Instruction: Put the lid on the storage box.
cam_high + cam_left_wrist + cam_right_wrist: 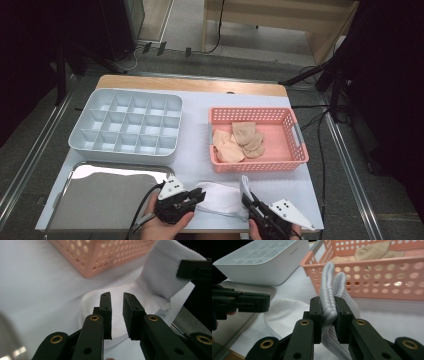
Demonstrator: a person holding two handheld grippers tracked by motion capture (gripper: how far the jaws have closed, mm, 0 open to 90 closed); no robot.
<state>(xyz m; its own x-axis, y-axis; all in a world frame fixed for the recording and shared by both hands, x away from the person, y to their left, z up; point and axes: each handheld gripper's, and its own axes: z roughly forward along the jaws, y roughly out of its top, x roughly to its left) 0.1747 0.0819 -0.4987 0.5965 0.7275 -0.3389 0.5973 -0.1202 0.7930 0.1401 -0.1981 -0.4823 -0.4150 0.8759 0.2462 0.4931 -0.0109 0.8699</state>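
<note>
A white sock (220,197) lies at the table's front middle. My right gripper (246,197) is shut on its ribbed cuff, which stands up folded between the pads (328,300). The cuff (332,280) rises above the jaws in the right gripper view. My left gripper (200,195) hovers over the sock's other end. Its jaws (117,295) stand a narrow gap apart with nothing pinched between them. White cloth lies beneath that gap. The raised cuff (160,272) and the right gripper (195,268) are at the upper right of the left gripper view.
A pink perforated basket (250,111) with several beige socks (242,140) stands just behind the sock, to the right. A white compartment organizer (80,135) sits at the back left. A shiny metal tray (100,200) lies at the front left, close to my left gripper.
</note>
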